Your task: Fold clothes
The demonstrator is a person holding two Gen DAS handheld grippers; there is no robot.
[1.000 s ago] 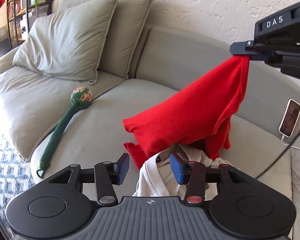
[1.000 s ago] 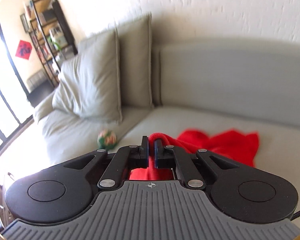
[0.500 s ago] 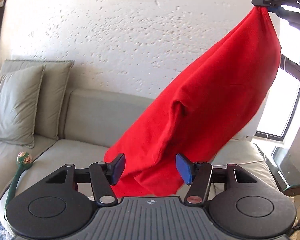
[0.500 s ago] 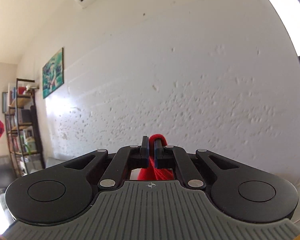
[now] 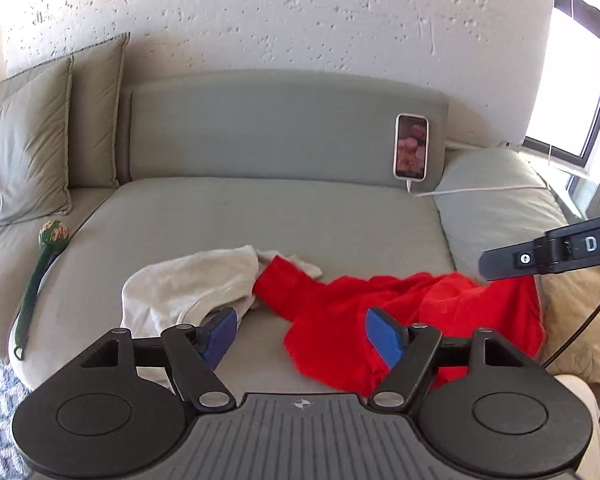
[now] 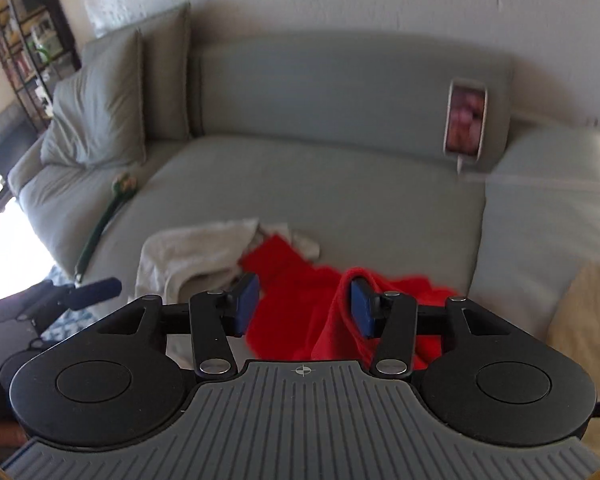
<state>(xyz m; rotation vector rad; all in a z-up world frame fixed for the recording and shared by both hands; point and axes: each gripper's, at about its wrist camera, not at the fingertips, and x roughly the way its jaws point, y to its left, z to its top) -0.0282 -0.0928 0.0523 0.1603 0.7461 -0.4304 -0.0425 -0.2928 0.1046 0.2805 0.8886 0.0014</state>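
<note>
A red garment (image 5: 400, 316) lies crumpled on the grey sofa seat (image 5: 260, 216), at its front right. A white garment (image 5: 188, 284) lies bunched to its left, touching it. My left gripper (image 5: 300, 336) is open and empty, low over the seat between the two garments. My right gripper (image 6: 304, 312) is open just above the red garment (image 6: 300, 312); a fold of red cloth drapes against its right finger (image 6: 360, 312). The right gripper's finger also shows in the left wrist view (image 5: 512, 260), over the red garment's right end.
A phone (image 5: 411, 146) on a white cable leans on the sofa backrest. Two grey pillows (image 5: 40, 136) stand at the left. A green massage stick (image 5: 36, 280) lies along the seat's left edge. A tan cushion (image 5: 580, 320) sits at the right. A window is at far right.
The right gripper came down from high up with the red garment and opened, and the garment now lies on the seat. The left gripper has opened wider.
</note>
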